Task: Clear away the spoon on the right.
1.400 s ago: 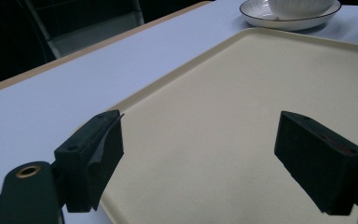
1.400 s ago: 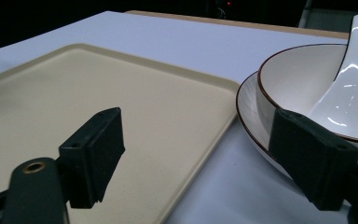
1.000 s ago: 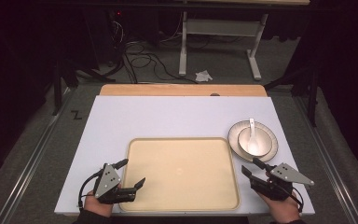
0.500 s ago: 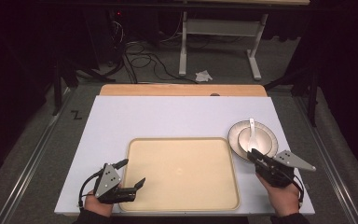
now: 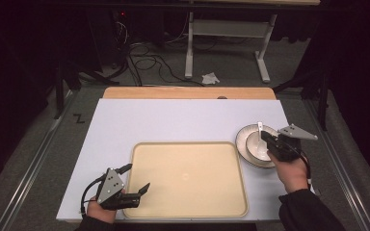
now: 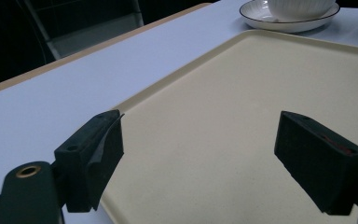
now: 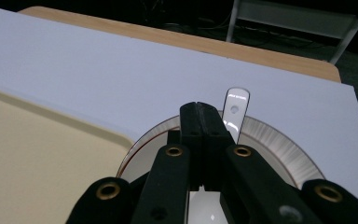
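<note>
A beige tray (image 5: 188, 173) lies on the white tabletop (image 5: 173, 120). To its right a white plate (image 5: 241, 138) holds a ribbed bowl (image 5: 253, 147) with a white spoon (image 5: 259, 126) in it. My right gripper (image 5: 265, 136) hovers over the bowl. Its jaws have just been closing and now press together with nothing between them. In the right gripper view the closed tips (image 7: 198, 110) sit just left of the spoon handle (image 7: 236, 105), above the plate (image 7: 272, 140). My left gripper (image 5: 137, 176) rests open over the tray's near left corner, and nothing lies between its jaws (image 6: 200, 140).
A wooden strip (image 5: 188, 92) runs along the table's far edge. Beyond it are desk legs, cables and a crumpled paper (image 5: 210, 77) on the floor. The plate (image 6: 261, 19) and bowl (image 6: 298, 5) show far across the tray (image 6: 242, 93) in the left gripper view.
The right gripper rose from the table's near right edge, moved forward over the bowl, and its jaws closed. The left gripper stayed put.
</note>
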